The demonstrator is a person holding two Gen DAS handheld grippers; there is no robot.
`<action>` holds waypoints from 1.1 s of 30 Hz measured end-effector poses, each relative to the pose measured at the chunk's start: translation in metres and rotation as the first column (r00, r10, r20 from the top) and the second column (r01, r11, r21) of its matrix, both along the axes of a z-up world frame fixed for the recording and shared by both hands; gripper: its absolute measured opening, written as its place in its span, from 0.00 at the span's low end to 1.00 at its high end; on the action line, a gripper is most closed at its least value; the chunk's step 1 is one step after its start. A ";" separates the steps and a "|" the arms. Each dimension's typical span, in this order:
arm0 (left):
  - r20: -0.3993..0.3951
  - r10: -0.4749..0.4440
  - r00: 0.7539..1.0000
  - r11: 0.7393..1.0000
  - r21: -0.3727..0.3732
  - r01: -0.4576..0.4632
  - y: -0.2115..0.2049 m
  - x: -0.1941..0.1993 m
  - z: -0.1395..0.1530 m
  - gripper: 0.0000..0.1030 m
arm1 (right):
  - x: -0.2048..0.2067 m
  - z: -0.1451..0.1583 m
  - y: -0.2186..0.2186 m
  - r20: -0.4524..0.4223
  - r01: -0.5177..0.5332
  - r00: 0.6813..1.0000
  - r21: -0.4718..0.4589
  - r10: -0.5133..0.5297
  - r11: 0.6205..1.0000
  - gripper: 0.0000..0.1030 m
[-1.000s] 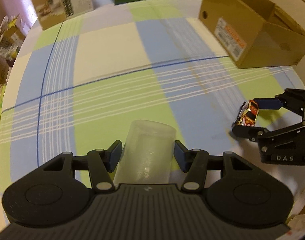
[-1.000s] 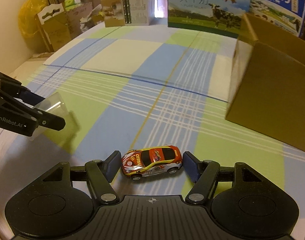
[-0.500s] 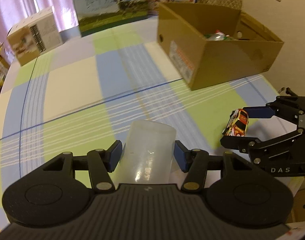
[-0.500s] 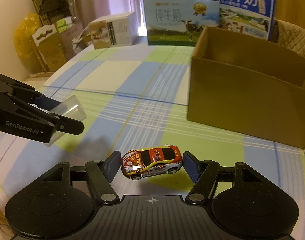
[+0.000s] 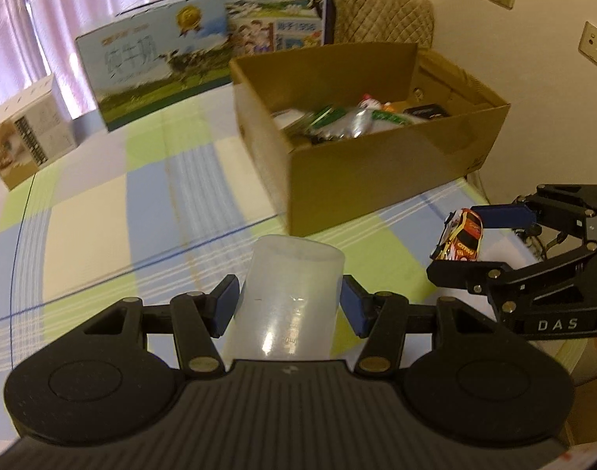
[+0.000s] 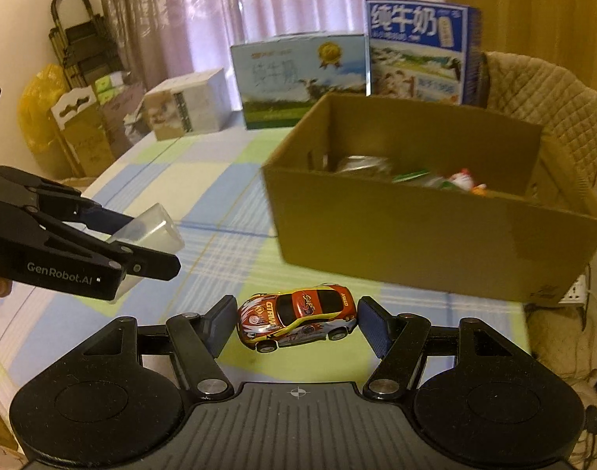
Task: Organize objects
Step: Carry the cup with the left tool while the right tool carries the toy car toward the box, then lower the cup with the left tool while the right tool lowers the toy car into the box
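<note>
Toy car (image 6: 296, 319) sits in the lower centre of the right wrist frame, clamped nose-to-tail between the blue pads of the right gripper (image 6: 296, 323) and carried clear of the checked tablecloth (image 6: 204, 180). Translucent plastic cup (image 5: 288, 297) occupies the lower centre of the left wrist frame, squeezed across its body by the left gripper (image 5: 288, 303), open end pointing away from the camera.

Risks, as judged from here: the car is held only at its two ends, so a jolt or slight release could let it pivot and drop short of the cardboard box (image 6: 435, 231). The cup's smooth, tapered wall could slide forward out of the pads if tipped further. Both grippers travel close together toward the same box; a converging path could knock one item loose.

Pose: both grippers are raised above the table, side by side, fingers aimed at the box in the upper right of each frame, which already holds assorted packets
</note>
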State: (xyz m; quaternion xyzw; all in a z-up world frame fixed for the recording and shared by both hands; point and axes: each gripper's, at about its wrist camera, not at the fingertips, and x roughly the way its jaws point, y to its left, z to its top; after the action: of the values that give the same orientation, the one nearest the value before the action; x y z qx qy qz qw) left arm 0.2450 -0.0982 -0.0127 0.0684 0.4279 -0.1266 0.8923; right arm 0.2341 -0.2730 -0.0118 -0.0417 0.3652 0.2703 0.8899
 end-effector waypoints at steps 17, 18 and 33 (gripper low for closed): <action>0.083 -0.029 0.996 1.000 0.001 0.029 -0.066 0.049 0.026 0.51 | 0.055 0.037 -0.078 0.088 0.069 0.993 0.045 -0.073 0.997 0.62; 0.088 -0.027 0.996 1.000 0.000 0.027 -0.068 0.054 0.028 0.51 | 0.060 0.039 -0.081 0.092 0.074 0.993 0.047 -0.078 0.996 0.62; 0.101 0.009 0.995 1.000 -0.004 -0.009 -0.085 0.116 0.033 0.51 | 0.123 0.033 -0.093 0.079 0.074 0.994 0.070 -0.080 0.995 0.62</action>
State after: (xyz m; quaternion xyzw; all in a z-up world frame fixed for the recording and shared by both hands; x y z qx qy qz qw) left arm 0.3610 -0.1836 0.0200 0.0714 0.3822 -0.1196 0.9135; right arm 0.3575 -0.3663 0.0211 -0.0085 0.3207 0.2461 0.9146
